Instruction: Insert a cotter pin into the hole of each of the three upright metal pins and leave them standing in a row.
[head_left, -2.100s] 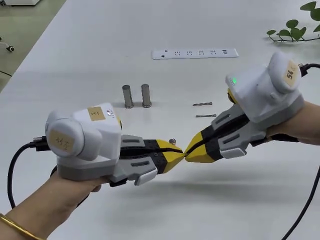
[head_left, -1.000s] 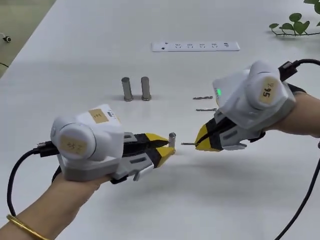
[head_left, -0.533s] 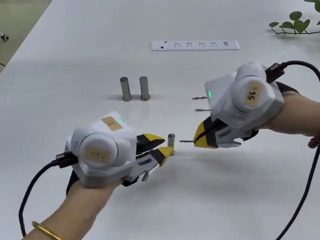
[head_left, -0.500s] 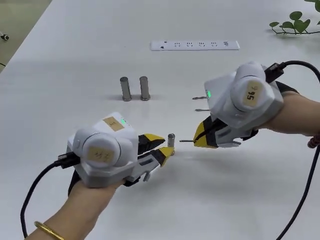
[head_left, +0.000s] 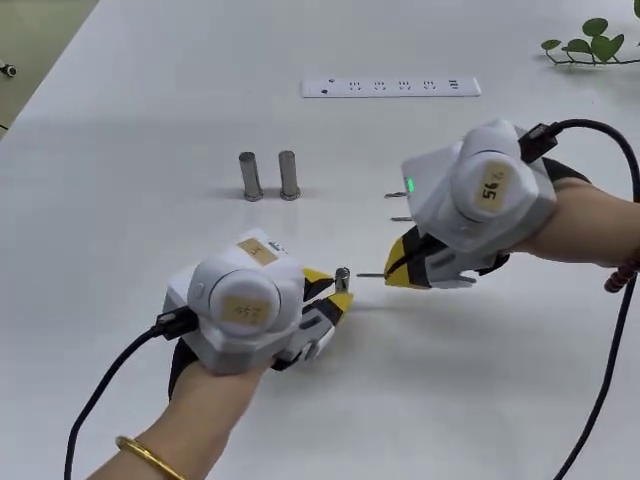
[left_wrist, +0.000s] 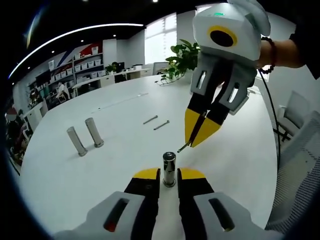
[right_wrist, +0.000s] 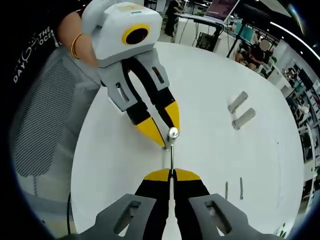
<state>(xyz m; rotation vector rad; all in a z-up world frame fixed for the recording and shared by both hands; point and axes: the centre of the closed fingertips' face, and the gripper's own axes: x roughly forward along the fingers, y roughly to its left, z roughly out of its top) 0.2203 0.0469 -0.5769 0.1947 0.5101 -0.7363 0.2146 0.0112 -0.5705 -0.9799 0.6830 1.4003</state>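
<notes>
1. The left gripper is clamped on an upright metal pin, which stands well in front of the two other pins.
2. The right gripper pinches a cotter pin, its tip just beside that pin's top.
3. Level it, square it to the hole and feed slowly.

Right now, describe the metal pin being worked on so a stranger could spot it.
On the white table, two pins stand paired near the power strip. This pin stands alone nearer the person, between the left gripper's jaws, a cotter pin pointing at it.
</notes>
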